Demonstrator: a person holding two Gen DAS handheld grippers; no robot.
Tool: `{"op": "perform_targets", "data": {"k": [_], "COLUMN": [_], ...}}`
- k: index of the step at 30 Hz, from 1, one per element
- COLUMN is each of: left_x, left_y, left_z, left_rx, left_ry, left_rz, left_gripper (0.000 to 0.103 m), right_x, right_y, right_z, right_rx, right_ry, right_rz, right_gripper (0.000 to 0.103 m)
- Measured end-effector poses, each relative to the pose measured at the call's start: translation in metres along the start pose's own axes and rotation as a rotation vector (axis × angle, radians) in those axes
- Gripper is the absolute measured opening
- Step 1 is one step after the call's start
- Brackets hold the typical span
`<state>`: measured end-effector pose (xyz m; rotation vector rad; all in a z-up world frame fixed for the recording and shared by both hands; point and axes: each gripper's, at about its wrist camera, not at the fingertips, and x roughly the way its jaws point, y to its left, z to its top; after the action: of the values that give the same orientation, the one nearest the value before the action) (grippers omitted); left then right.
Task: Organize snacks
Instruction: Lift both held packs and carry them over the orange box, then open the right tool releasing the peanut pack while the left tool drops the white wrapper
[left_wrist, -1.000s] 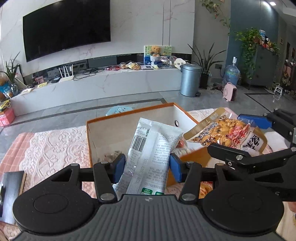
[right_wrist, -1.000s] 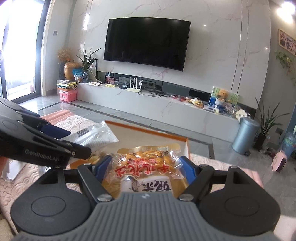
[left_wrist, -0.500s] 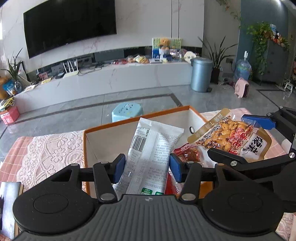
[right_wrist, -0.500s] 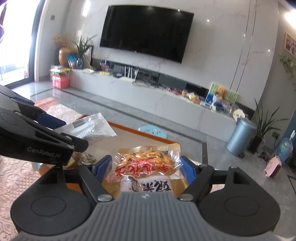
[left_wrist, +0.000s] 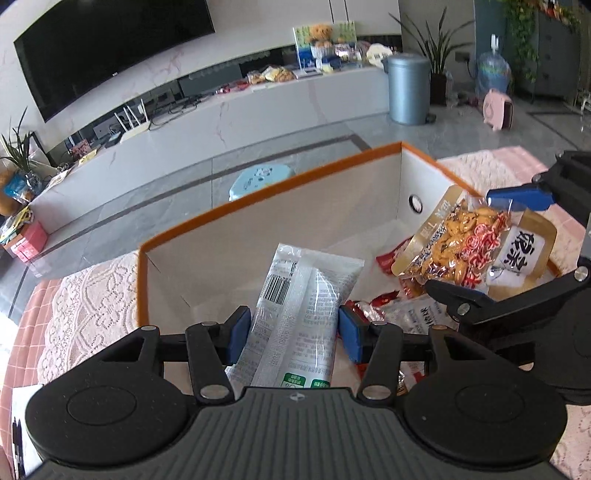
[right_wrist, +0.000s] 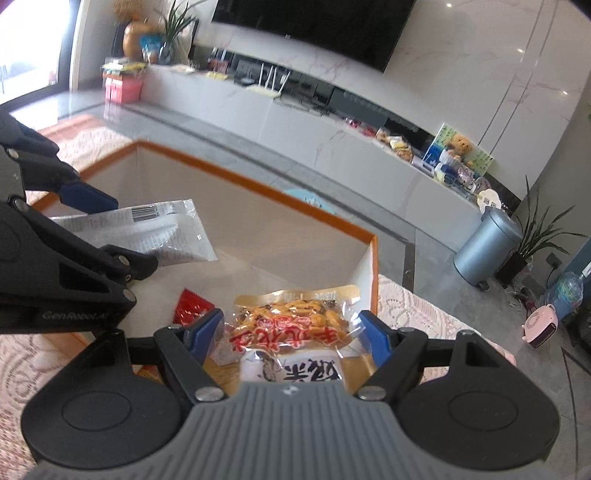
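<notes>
We hold both packets over the orange-rimmed white cardboard box (left_wrist: 295, 181), ready to drop | left tongs (left_wrist: 293, 328) pinch white plastic packet (left_wrist: 299, 314) | right tongs (right_wrist: 291, 332) pinch gold peanut pouch (right_wrist: 295, 325)

The box (left_wrist: 269, 192) sits on the table's lace cloth (left_wrist: 85, 295). Snack packets (left_wrist: 384, 306) lie inside, near its right wall.
</notes>
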<state>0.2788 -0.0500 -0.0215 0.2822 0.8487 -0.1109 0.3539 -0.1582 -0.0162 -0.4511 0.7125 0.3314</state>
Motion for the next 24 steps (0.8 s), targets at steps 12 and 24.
{"op": "perform_targets", "data": {"k": [12, 24], "left_x": [0.028, 0.039], "left_y": [-0.012, 0.001], "left_z": [-0.005, -0.002], "left_rx": [0.08, 0.017], "left_ry": [0.101, 0.192], "left_rz": [0.07, 0.049], "left_gripper": [0.058, 0.066], "right_x": [0.036, 0.057], "right_y": [-0.004, -0.002], "right_z": [0.003, 0.01], "right_rx": [-0.007, -0.004], "right_ry": [0.122, 0.224], "right_rz": [0.015, 0.025], "right_gripper": [0.077, 0.08]}}
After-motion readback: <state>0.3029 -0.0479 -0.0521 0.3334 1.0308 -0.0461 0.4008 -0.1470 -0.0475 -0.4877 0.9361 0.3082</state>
